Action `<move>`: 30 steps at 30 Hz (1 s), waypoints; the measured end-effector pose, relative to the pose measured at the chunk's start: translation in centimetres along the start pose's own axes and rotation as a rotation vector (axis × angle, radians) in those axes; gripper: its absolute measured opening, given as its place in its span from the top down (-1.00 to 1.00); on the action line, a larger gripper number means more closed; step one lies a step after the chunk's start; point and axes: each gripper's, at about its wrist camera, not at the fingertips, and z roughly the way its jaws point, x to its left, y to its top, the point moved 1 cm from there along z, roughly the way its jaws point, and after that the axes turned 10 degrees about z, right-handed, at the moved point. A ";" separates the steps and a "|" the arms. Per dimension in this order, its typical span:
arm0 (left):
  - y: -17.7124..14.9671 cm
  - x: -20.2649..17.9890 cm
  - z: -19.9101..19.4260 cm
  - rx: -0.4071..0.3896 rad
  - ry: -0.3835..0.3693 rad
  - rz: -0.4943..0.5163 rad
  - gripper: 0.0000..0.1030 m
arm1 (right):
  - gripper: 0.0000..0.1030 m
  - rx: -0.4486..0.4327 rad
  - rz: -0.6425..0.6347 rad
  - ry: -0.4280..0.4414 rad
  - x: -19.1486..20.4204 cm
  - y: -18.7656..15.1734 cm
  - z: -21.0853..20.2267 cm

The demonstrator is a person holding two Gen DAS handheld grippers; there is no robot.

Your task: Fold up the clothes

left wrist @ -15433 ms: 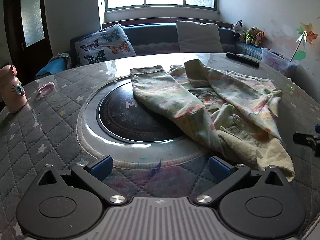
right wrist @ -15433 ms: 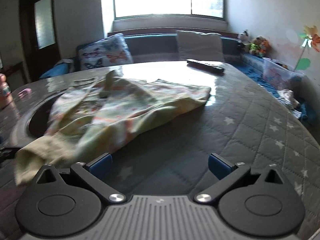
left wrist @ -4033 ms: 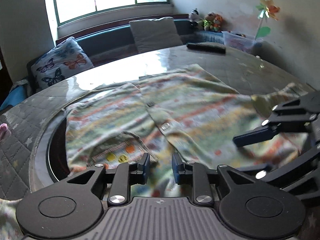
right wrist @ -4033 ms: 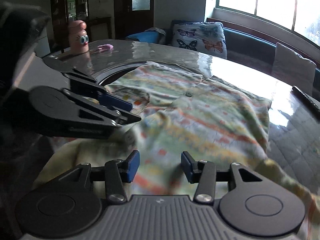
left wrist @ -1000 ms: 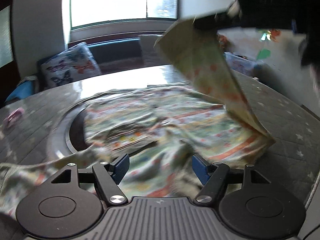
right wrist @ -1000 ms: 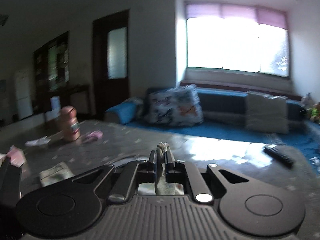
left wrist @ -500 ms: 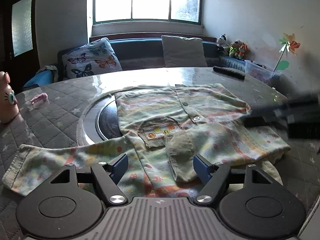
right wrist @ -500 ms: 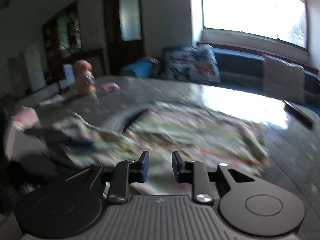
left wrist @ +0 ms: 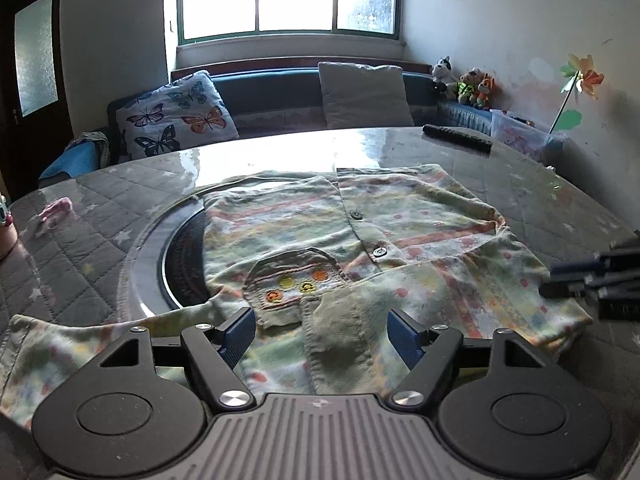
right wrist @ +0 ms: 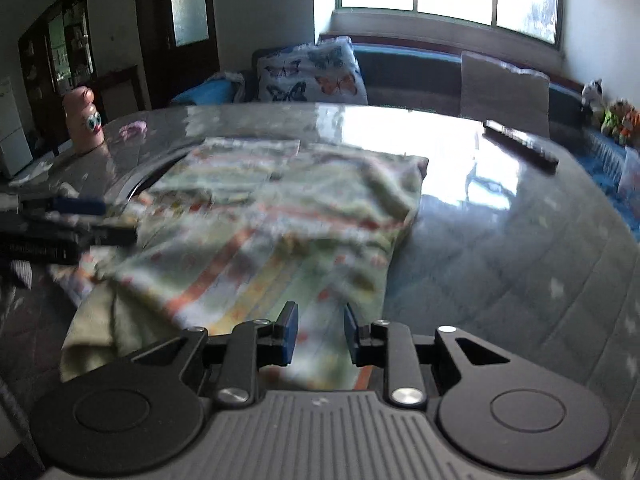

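A pale, striped and dotted child's cardigan lies spread on the round table, buttons and a small pocket facing up. Its right sleeve is folded across the front, the cuff near me; the left sleeve stretches out to the left. My left gripper is open and empty just above the near hem. My right gripper is open and empty over the cardigan's right side; it also shows in the left wrist view. The left gripper shows in the right wrist view.
The table has a grey quilted star cover and a dark round inset. A black remote lies at the back right. A pink bottle and a small pink item stand at the left. Bench cushions lie behind.
The right gripper let go of the sleeve it held up a second ago; the sleeve now lies folded across the front. The right gripper has opened wider and dropped low.
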 end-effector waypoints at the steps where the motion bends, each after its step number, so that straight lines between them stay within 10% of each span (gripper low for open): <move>1: 0.2 -0.1 0.4 0.005 0.003 -0.002 -0.46 | 0.52 -0.012 0.005 0.003 -0.1 0.5 0.5; 13: -0.4 0.0 3.4 0.053 0.066 -0.015 -0.47 | 0.52 -0.015 0.024 -0.003 -1.1 2.4 5.0; 30: -3.6 7.1 -2.4 0.045 0.260 -0.178 -0.37 | 0.52 0.000 -0.213 0.184 9.8 0.4 5.2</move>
